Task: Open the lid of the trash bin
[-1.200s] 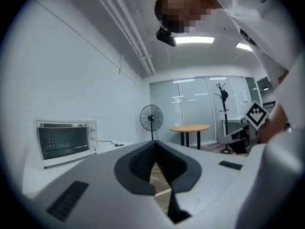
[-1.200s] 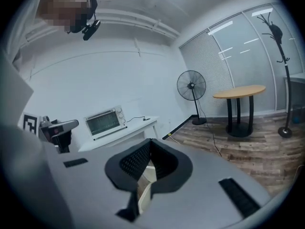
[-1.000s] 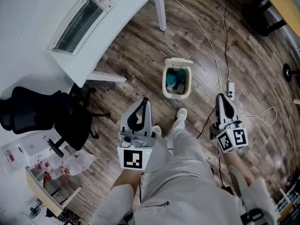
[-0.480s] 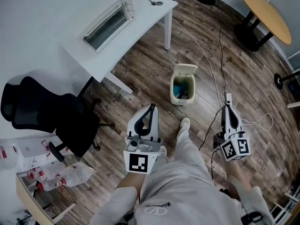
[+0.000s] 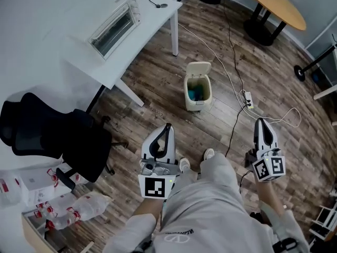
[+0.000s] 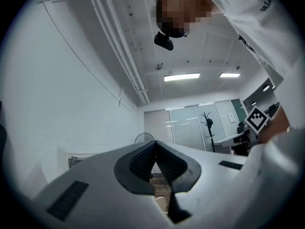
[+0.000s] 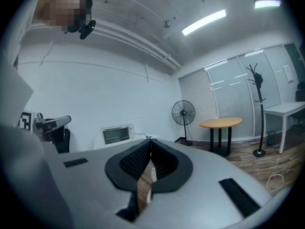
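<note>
Open trash bin on the wooden floor, lid tipped up at its far edge, well ahead of left gripper and right gripper, both held low with jaws clenched on nothing; task apparently done, best kept clear to avoid knocking the lid shut.

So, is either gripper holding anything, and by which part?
Nothing is held: the left gripper and right gripper are shut and empty, away from the trash bin.

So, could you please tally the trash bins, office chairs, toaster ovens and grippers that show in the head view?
Trash bin: 1
Office chair: 1
Toaster oven: 1
Grippers: 2 (left gripper, right gripper)
Total: 5
</note>
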### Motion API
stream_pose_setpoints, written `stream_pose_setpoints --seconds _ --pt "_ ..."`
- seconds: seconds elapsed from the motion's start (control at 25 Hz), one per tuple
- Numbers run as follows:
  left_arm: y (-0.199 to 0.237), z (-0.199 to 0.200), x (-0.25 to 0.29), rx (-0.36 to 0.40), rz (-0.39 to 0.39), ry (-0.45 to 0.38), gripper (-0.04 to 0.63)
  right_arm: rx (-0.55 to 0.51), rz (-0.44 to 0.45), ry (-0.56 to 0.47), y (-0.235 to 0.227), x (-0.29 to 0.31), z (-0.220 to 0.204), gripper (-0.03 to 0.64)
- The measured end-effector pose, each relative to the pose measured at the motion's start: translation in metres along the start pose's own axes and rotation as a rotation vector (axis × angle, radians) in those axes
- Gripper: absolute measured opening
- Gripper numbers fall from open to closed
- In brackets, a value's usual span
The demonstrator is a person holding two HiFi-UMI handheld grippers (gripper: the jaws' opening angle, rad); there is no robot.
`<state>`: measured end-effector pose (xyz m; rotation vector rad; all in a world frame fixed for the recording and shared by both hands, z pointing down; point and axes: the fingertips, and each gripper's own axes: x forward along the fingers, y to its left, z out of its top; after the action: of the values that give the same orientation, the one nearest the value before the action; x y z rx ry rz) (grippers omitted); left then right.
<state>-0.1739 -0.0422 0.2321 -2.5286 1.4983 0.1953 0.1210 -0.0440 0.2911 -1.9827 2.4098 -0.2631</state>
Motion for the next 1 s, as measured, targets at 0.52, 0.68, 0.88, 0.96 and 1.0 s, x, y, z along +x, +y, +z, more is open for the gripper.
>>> stream_pose_setpoints --seconds 0.52,0.68,0.88,0.96,1.0 --pt "-0.067 0.019 -0.042 0.031 0.018 0.027 0.0 0.005 0.023 -0.021 -0.032 -0.094 0.0 0.017" --pt "-0.112 0.033 -0.064 0.039 0.041 0.038 0.0 0.001 0.024 -0.039 -0.059 -0.149 0.0 0.017" --pt "-0.182 0.052 -0.102 0.052 0.063 0.032 0.0 0.017 -0.019 -0.081 -0.099 -0.228 -0.004 0.017" --pt "-0.208 0.059 -0.118 0.059 0.069 0.036 0.0 0.026 -0.015 -0.084 -0.11 -0.255 -0.007 0.017" --pt "-0.219 0.062 -0.125 0.066 0.072 0.042 0.0 0.031 -0.009 -0.081 -0.114 -0.266 -0.009 0.017"
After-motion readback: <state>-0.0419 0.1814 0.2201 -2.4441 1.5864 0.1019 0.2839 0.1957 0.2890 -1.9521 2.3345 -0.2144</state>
